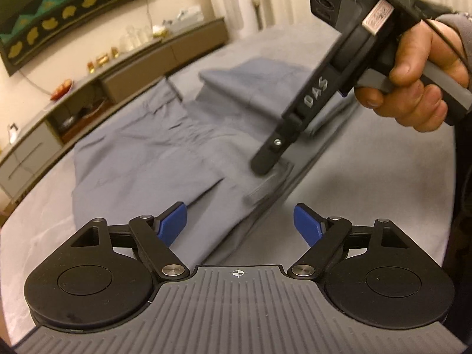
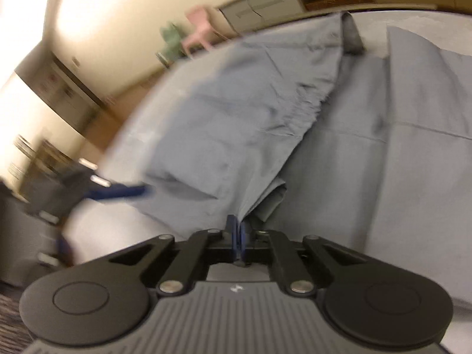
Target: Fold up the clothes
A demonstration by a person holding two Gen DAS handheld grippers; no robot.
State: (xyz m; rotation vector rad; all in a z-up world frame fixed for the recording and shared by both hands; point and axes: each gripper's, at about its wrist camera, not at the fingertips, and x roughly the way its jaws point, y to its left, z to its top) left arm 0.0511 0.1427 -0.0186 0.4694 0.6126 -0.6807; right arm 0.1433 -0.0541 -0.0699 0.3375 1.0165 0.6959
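A grey-blue garment, apparently trousers (image 1: 153, 153), lies spread on a grey bed (image 1: 368, 194). My left gripper (image 1: 240, 224) is open, its blue pads either side of the garment's near edge, just above it. My right gripper (image 2: 238, 230) is shut on a fold of the garment (image 2: 236, 135) at its near corner; in the left wrist view it (image 1: 265, 171) comes down from the upper right onto the cloth's right edge. The left gripper (image 2: 118, 191) shows blurred at the left of the right wrist view.
A folded grey cloth (image 1: 253, 79) lies farther back on the bed. A long low cabinet (image 1: 118, 79) with bottles and a bowl runs along the far wall. A pink chair (image 2: 197, 29) stands beyond the bed.
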